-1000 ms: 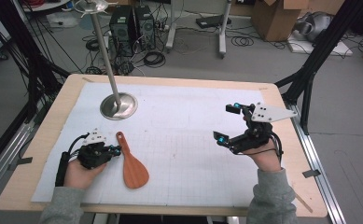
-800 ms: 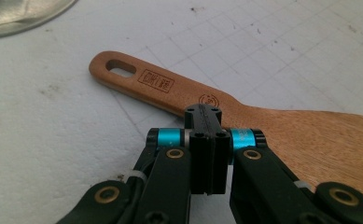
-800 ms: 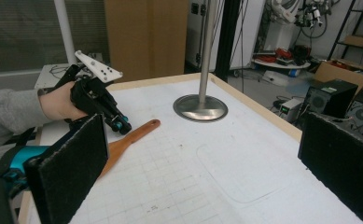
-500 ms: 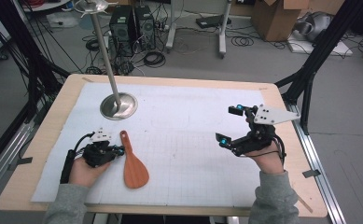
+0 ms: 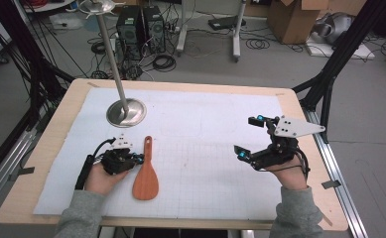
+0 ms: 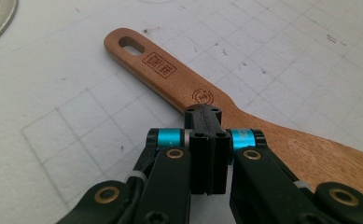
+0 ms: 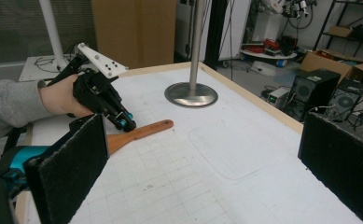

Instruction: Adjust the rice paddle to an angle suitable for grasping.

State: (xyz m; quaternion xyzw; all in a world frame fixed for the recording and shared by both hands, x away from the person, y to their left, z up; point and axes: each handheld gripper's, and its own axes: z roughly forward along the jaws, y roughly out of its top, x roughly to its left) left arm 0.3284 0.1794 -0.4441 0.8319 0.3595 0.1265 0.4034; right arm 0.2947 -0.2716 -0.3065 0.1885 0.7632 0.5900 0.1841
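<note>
- Just ahead of the left tongs (image 6: 202, 114), a wooden rice paddle (image 5: 146, 171) lies flat on the white gridded mat (image 5: 205, 163); its handle, with a hanging slot, points toward the metal stand base (image 5: 126, 112).
- Left tongs are pressed fully together with nothing between them; their tip sits over the neck where handle widens into blade, though contact cannot be told.
- Left hand (image 5: 97, 177) lies low at the near left of the worktop (image 5: 56, 124), forearm coming in from the near edge, tongs pointing sideways at the paddle.
- Right tongs (image 5: 247, 136) stand wide apart and empty, well away from the paddle on the mat's right side.
- Right hand (image 5: 290, 174) holds them above the mat, jaws pointing across toward the left tongs.
</note>
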